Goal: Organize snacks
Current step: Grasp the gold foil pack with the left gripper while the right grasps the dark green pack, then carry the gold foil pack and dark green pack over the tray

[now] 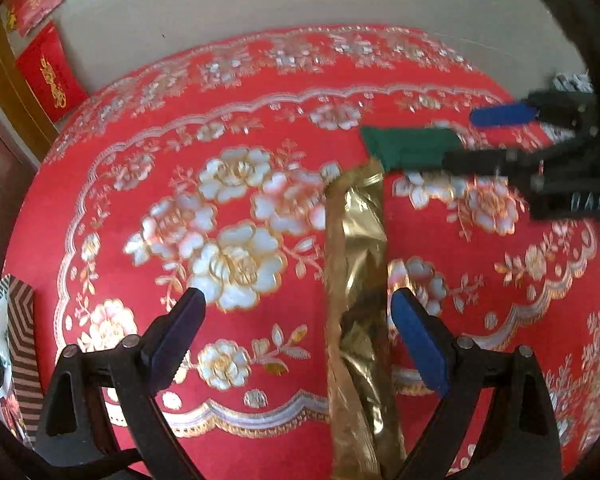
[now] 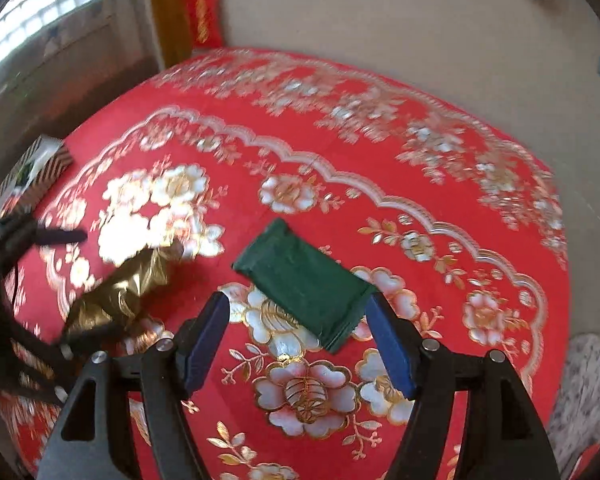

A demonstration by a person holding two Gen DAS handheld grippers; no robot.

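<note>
A crumpled gold snack packet [image 1: 358,280] lies lengthwise on the red floral tablecloth [image 1: 112,184]. It sits between the jaws of my left gripper [image 1: 298,298], nearer the right pad, and neither pad presses on it. A dark green snack packet [image 2: 304,284] lies flat on the cloth, its near end between the jaws of my right gripper [image 2: 296,299]. The right pad touches its corner and the left pad stands apart, so this gripper is open. In the left wrist view the green packet [image 1: 408,146] shows beside the right gripper's blue finger [image 1: 504,116]. The gold packet [image 2: 120,292] appears at the left of the right wrist view.
A striped snack box [image 1: 10,340] [image 2: 32,172] rests at the round table's left edge. A beige wall with red paper decorations [image 1: 50,70] stands behind the table. Small items [image 1: 572,82] lie at the far right. A window [image 2: 40,12] is at the upper left.
</note>
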